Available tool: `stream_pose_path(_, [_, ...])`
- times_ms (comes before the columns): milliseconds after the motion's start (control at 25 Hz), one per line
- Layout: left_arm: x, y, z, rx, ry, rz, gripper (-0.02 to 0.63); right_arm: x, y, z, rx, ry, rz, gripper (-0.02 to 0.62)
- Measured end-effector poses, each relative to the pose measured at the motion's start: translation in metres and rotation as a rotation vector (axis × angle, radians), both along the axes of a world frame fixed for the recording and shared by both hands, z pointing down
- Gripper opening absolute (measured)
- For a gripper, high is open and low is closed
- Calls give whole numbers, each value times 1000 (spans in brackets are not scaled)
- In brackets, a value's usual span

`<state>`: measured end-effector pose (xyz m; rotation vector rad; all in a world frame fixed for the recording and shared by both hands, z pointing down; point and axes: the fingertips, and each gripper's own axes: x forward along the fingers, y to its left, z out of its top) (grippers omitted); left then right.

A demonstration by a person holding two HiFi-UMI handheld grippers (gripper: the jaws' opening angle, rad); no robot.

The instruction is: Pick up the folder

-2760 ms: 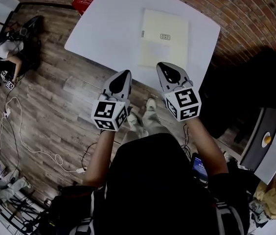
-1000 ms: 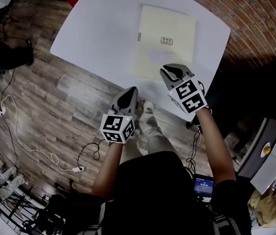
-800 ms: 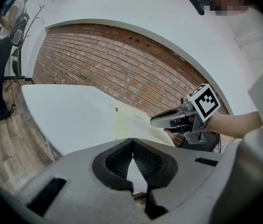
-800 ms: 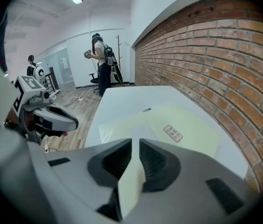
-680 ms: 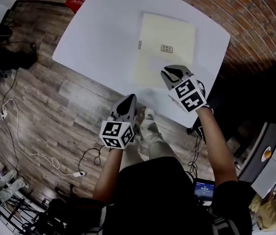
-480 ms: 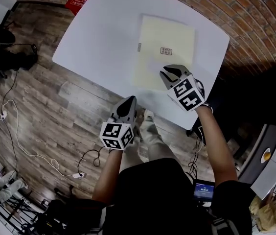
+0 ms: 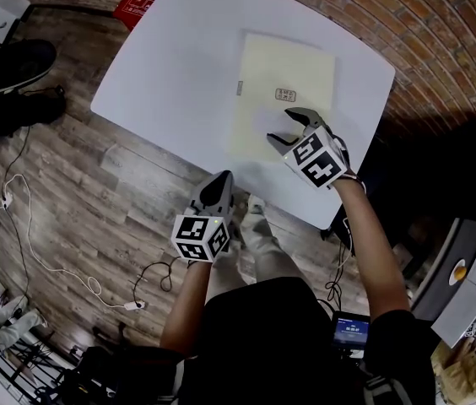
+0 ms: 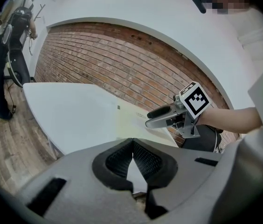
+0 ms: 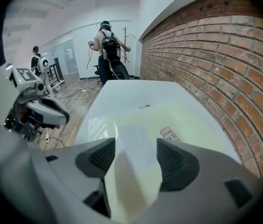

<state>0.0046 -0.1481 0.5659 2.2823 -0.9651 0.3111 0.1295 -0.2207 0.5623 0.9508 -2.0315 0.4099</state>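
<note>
A pale yellow folder (image 7: 282, 78) with a small label lies flat on the white table (image 7: 170, 66). My right gripper (image 7: 283, 127) hovers over the folder's near end and points steeply down. Its jaws have just been opening and now stand wide apart. In the right gripper view the folder (image 9: 178, 118) shows between and beyond the fingers, with nothing pressed by the pads. My left gripper (image 7: 219, 181) is shut and empty at the table's near edge. The left gripper view shows its closed jaws, the folder (image 8: 134, 118) and the right gripper (image 8: 162, 117) above it.
A brick wall (image 7: 440, 24) runs close behind the table's far and right sides. Wooden floor with cables (image 7: 18, 218) lies to the left, and a red item (image 7: 141, 2) sits by the far corner. A person (image 9: 108, 48) stands far off in the room.
The right gripper's jaws went from shut to wide open, and it shifted slightly forward and down over the folder's near end. The left gripper stayed at the table edge.
</note>
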Motion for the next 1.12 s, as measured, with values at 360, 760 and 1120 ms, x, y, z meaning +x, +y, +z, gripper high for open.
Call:
stream_pose_path(360, [-1, -4, 3, -10, 2, -5, 18, 4, -9, 10, -9, 13, 20, 302])
stream_pose_path(760, [-1, -5, 4, -12, 18, -10, 18, 6, -10, 17, -48, -26, 46, 304])
stream_pose_path(1120, [-8, -12, -2, 12, 73, -64, 18, 9, -9, 24, -83, -52, 50, 304])
